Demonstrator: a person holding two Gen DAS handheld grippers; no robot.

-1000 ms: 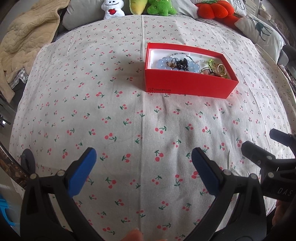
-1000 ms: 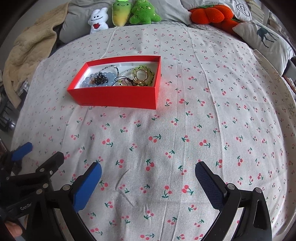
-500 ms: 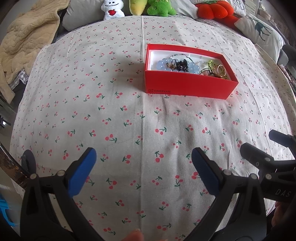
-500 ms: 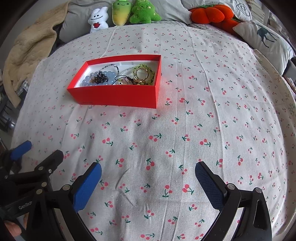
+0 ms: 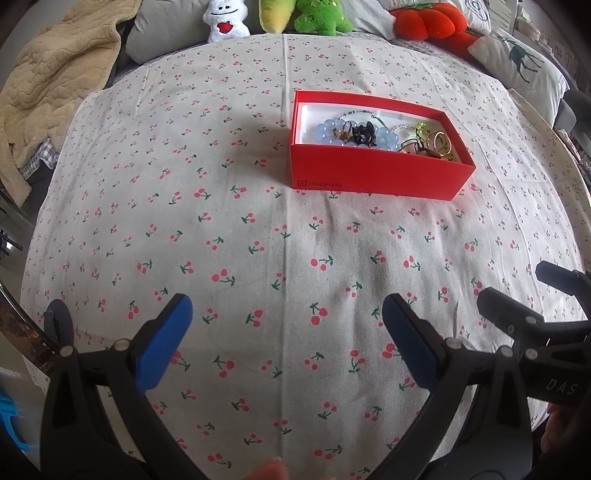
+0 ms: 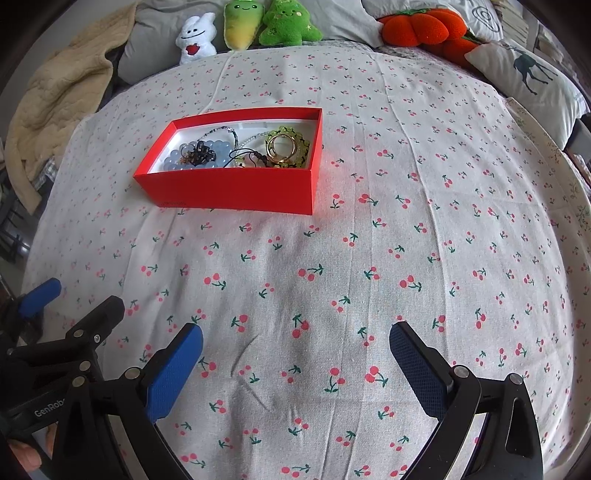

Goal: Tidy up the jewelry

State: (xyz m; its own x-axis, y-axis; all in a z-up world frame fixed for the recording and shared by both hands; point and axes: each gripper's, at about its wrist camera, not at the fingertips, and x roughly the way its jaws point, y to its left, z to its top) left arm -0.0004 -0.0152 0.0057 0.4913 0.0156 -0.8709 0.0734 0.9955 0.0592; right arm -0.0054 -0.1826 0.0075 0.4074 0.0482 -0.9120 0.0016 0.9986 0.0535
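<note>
A red box (image 5: 373, 177) (image 6: 236, 192) sits on the cherry-print cloth, far ahead of both grippers. It holds a pale blue bead bracelet (image 5: 325, 133) (image 6: 173, 160), a black piece (image 5: 364, 133) (image 6: 201, 153), gold rings (image 5: 441, 142) (image 6: 282, 147), green beads (image 6: 291, 131) and thin chains. My left gripper (image 5: 286, 332) is open and empty, low over the cloth near the front. My right gripper (image 6: 295, 354) is open and empty, beside the left one.
Plush toys (image 6: 273, 22) (image 5: 221, 18) and an orange cushion (image 6: 417, 26) line the far edge. A beige blanket (image 5: 48, 81) lies at the far left. A deer-print pillow (image 6: 532, 77) lies at the right. The cherry-print cloth (image 6: 406, 184) covers the surface.
Almost nothing. Both grippers stay open and nearly still; the box shifts very slightly in the views.
</note>
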